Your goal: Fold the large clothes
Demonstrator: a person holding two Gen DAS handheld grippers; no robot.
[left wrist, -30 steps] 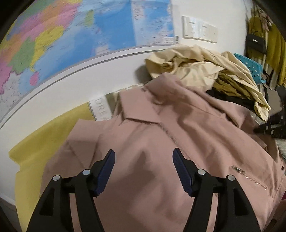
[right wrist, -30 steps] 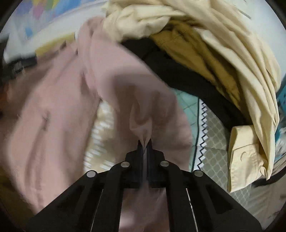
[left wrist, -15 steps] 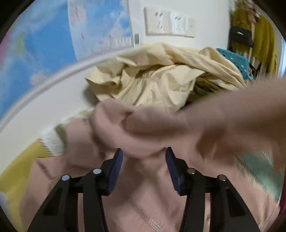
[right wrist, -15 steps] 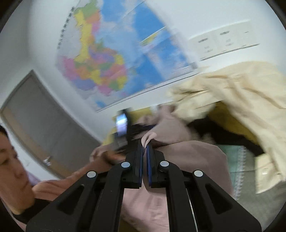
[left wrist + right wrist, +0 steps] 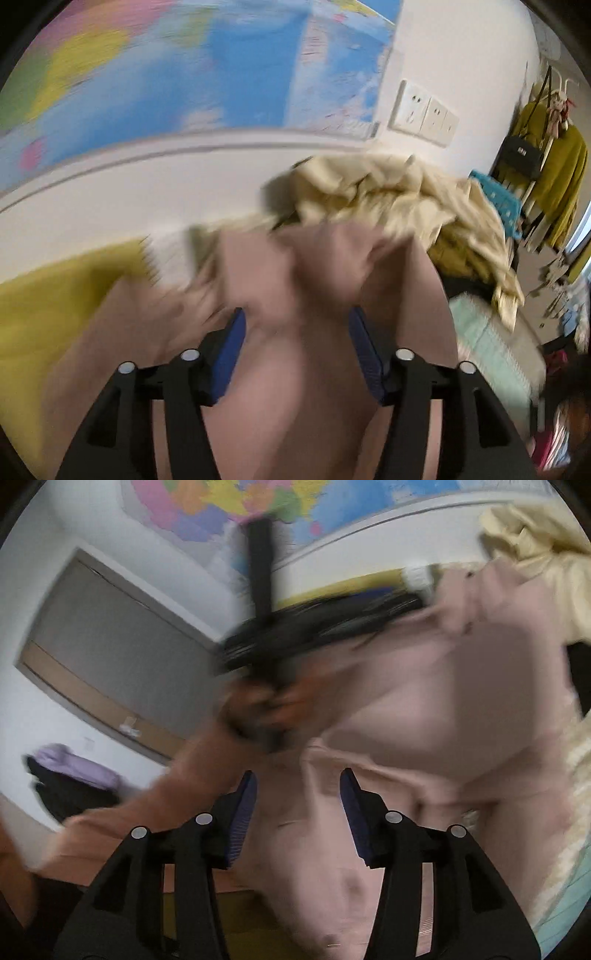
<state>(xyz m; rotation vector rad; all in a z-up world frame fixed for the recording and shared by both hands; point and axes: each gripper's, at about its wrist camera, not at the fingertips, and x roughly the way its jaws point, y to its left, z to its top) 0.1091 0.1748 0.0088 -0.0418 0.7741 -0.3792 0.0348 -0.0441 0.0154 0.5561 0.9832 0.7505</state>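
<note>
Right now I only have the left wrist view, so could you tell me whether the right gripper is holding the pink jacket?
Observer: No. The right gripper is opening, and an edge of the pink jacket lies loose between its pads, unpinched.
Operator: Thank you. What shows to the left of the jacket in that view?
Observer: A grey door in the wall, with a purple cloth lying below it.

Yellow bed cover [image 5: 55,295] carries pink jacket [image 5: 295,387], cream clothes heap [image 5: 388,199].
</note>
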